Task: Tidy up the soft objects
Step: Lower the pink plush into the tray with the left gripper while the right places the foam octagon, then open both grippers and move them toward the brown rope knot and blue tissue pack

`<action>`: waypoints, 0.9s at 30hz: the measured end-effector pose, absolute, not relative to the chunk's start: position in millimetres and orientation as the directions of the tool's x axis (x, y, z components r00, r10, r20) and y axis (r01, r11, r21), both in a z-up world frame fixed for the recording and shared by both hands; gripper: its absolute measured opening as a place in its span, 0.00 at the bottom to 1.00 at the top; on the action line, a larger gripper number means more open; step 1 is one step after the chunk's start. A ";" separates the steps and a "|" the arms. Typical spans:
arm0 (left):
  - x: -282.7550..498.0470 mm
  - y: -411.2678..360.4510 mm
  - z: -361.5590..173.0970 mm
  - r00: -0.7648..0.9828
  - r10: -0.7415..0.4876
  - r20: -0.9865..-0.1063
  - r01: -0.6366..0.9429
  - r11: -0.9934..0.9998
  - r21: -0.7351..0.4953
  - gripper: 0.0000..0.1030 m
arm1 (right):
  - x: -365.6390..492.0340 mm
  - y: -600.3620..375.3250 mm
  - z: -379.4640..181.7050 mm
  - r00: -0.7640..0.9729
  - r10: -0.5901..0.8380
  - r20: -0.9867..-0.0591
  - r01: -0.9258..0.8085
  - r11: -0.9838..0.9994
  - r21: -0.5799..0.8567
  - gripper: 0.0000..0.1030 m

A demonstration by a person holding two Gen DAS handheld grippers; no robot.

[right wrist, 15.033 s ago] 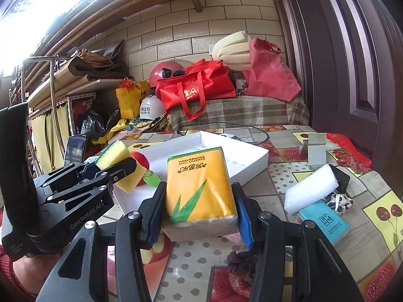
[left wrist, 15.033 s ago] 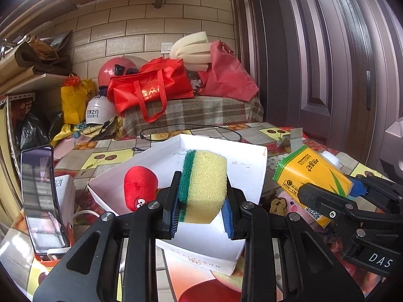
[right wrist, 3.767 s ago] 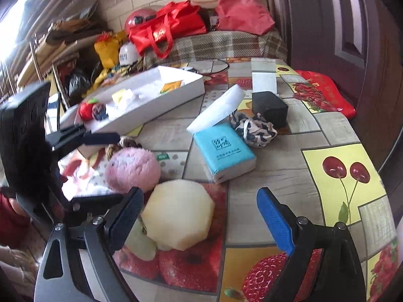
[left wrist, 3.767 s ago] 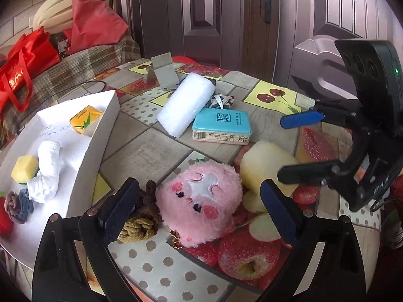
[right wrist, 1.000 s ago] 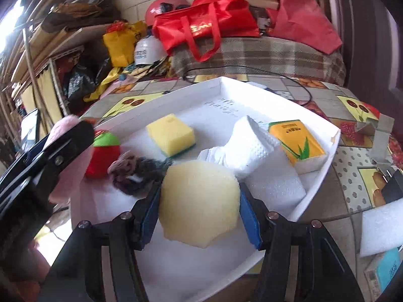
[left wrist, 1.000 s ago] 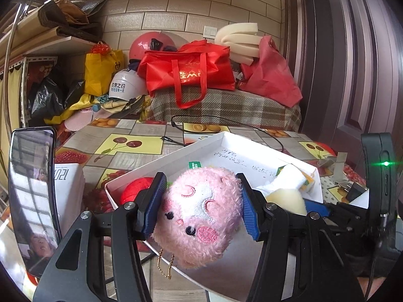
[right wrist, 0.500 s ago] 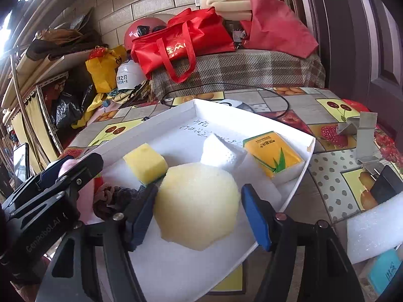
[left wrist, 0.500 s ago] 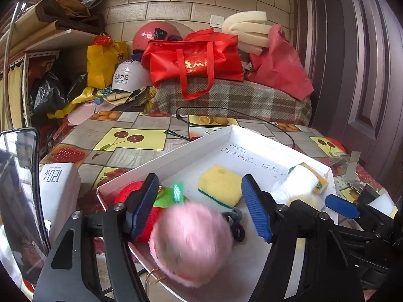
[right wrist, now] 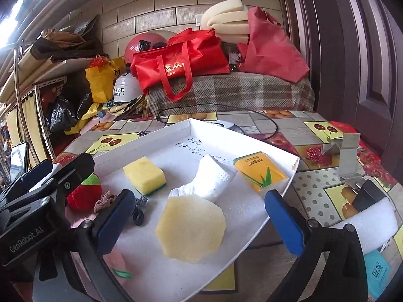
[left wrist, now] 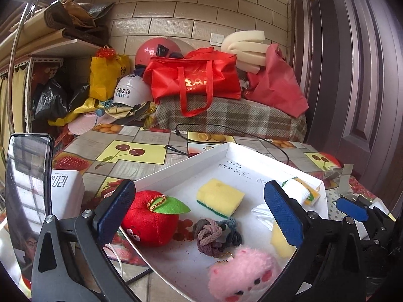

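A white tray [left wrist: 254,154] [right wrist: 279,193] holds a pink plush [left wrist: 241,275], a red plush apple [left wrist: 148,222], a yellow sponge [left wrist: 219,196] [right wrist: 143,173], knotted hair ties [left wrist: 209,234], a white sock [right wrist: 214,178], a yellow tissue pack [right wrist: 259,171] and a pale yellow hexagonal sponge [right wrist: 191,229]. My left gripper [left wrist: 199,215] is open above the tray, with the pink plush lying free below it. My right gripper [right wrist: 199,221] is open over the hexagonal sponge, which lies free in the tray.
A white foam block [right wrist: 365,224], a teal tissue pack [right wrist: 377,271], a black box [right wrist: 367,196] and a metal bracket [right wrist: 345,151] sit right of the tray. A phone [left wrist: 27,188] and a white box [left wrist: 68,193] stand at left. A black cable [left wrist: 226,128] lies behind.
The pink plush left my left gripper and now lies in the tray. My right gripper opened and let the hexagonal sponge down into the tray.
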State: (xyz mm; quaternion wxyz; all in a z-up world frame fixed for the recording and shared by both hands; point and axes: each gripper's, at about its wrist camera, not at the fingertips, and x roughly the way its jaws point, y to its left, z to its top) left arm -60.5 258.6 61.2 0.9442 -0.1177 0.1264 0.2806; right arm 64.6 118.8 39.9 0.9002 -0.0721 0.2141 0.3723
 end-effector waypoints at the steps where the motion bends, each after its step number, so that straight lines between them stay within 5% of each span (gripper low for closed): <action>1: -61.5 257.1 61.6 0.814 0.499 -0.298 -0.556 0.818 -0.149 1.00 | 63.2 117.4 40.2 0.636 0.639 -0.434 -0.699 0.714 0.028 1.00; 19: -74.8 221.7 63.0 0.860 0.437 -0.263 -0.474 0.876 -0.094 1.00 | 39.6 4.7 50.7 0.790 0.546 -0.280 -0.569 0.822 -0.005 1.00; 27: -61.1 172.0 62.3 0.928 0.183 -0.324 -0.214 0.975 -0.063 1.00 | 87.7 -97.2 44.3 0.803 0.437 -0.406 -0.440 0.893 0.091 1.00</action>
